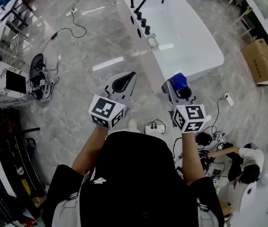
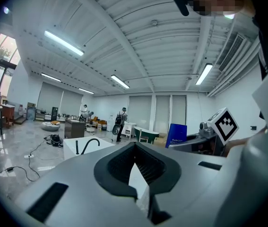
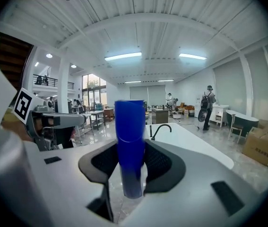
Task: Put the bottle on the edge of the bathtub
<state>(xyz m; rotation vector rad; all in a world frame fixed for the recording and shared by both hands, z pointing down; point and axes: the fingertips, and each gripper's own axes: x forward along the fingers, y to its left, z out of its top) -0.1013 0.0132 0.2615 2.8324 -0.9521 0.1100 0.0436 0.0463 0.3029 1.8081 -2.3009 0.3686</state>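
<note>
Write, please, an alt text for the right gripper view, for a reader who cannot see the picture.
A tall blue bottle stands upright, clamped between the two dark pads of the right gripper. Beyond it lies a white bathtub with a curved black faucet, in a large, brightly lit hall.

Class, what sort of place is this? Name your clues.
Probably an open workshop or showroom hall, not a home bathroom: a freestanding bathtub, cables across the floor, a cardboard box.
</note>
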